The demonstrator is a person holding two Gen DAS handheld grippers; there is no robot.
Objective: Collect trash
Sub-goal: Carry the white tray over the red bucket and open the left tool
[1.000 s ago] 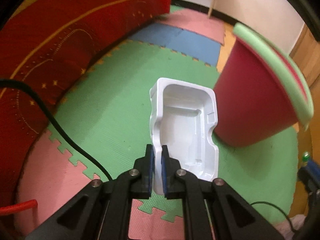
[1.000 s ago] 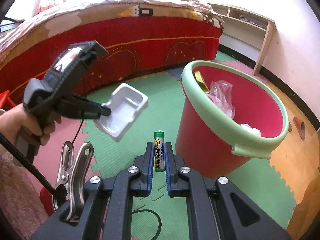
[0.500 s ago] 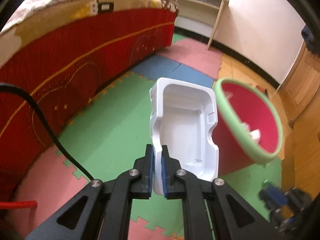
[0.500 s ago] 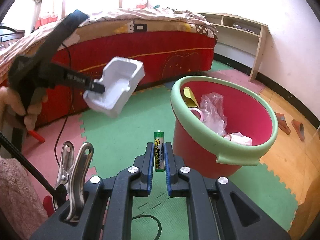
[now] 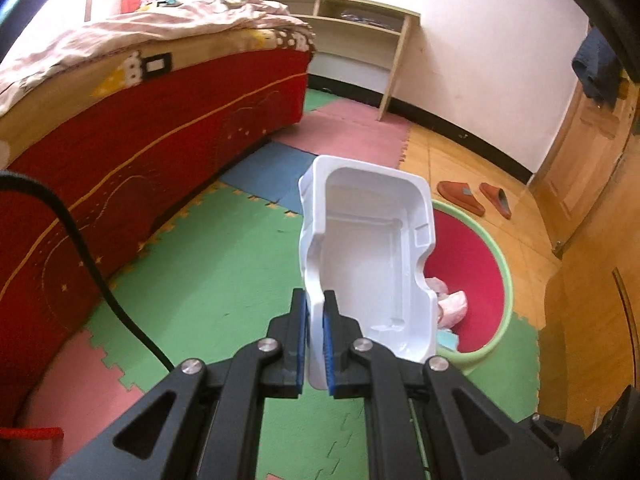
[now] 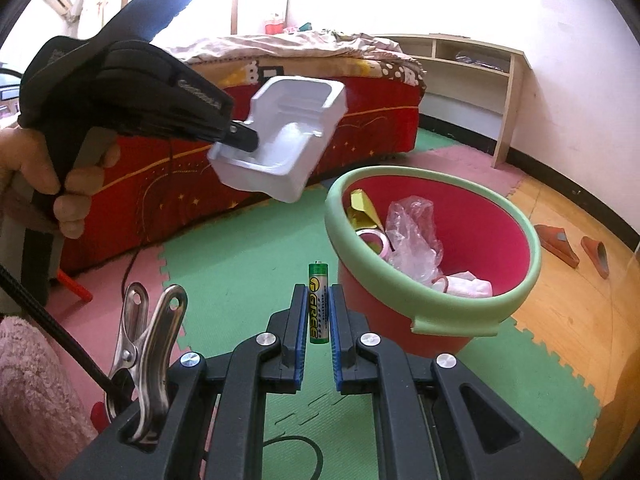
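My left gripper is shut on the rim of a white plastic tray and holds it in the air above and left of the red bucket with a green rim. In the right wrist view the left gripper holds the tray high, up and left of the bucket. My right gripper is shut on a green AA battery, upright, just left of the bucket's near rim. The bucket holds a clear plastic bag, a tape roll and wrappers.
A red bed runs along the left. Foam puzzle mats cover the floor. Wooden shelves stand at the back wall. Two slippers lie on the wood floor beyond the bucket. A metal clip and cable sit by the right gripper.
My left gripper has risen with the tray and now looks down into the bucket from above. The right gripper has held the battery nearly still beside the bucket.
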